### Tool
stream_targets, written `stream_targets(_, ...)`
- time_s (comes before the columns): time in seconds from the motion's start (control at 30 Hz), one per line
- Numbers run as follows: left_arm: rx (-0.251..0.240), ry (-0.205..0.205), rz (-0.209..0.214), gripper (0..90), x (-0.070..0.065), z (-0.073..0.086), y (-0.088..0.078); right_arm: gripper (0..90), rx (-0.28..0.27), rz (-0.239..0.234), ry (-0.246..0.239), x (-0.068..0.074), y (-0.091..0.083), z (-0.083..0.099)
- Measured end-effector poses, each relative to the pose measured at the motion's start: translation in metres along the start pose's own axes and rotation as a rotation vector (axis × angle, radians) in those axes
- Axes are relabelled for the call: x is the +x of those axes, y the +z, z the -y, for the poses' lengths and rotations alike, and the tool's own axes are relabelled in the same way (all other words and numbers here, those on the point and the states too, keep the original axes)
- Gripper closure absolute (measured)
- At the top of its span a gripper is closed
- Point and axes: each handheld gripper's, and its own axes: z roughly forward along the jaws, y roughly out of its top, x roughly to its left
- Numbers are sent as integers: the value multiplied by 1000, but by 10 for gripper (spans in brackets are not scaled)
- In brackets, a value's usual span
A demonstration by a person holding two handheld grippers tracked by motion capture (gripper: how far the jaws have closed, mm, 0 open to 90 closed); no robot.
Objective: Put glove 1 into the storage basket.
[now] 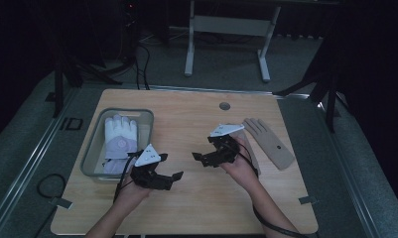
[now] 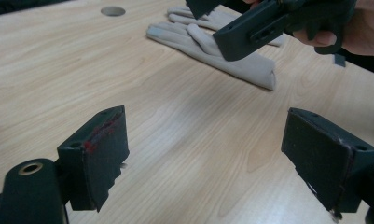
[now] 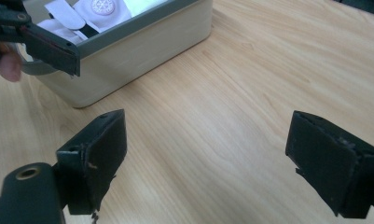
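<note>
A wooden table (image 1: 196, 198) seen from above in a dim room, with a person's forearms coming in from the bottom edge, each hand holding a black two-jaw gripper. The left gripper (image 1: 175, 178) sits low over the table just beside a clear tray (image 1: 90, 148) at the left; its jaws stand wide apart with nothing between them, and its own view shows only bare wood grain between the two pads. The right gripper (image 1: 199, 157) is near the table's middle, pointing left toward the other, its jaws also spread wide and empty. Inside the tray lies a white glove (image 1: 120, 135), fingers pointing away from the person; its lower end is hidden behind the left gripper's grey plate, and in the right gripper view only a slice of it shows above the tray wall. A beige glove (image 1: 268, 141) lies flat on the table to the right of the right gripper, palm-flat with fingers pointing away; its inner edge is covered by the right hand, and in the left gripper view the right gripper's jaw cuts across it. The surroundings beyond the table are too dark to make out clearly.
</note>
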Motion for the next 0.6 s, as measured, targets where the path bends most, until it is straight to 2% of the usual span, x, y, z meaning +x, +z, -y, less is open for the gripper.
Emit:
stream_targets(0.07,11,2,17,148,-1,4,5,133,-7,-13,0,-3,-3,7)
stream_targets(0.27,-6,19,40,148,-7,14,15,138,7,28,-54,-5,-2,26)
stream_targets(0.33,-6,23,43,148,-8,16,17,139,13,29,-54,-6,-1,30)
stream_targets(0.4,2,53,75,147,-11,21,21,139,10,24,-50,-9,-2,40)
stream_targets(0.47,-5,91,52,147,-14,26,22,139,11,18,-43,-10,-3,46)
stream_targets(0.6,-41,94,23,147,-15,35,22,139,-15,9,-23,-13,-7,62)
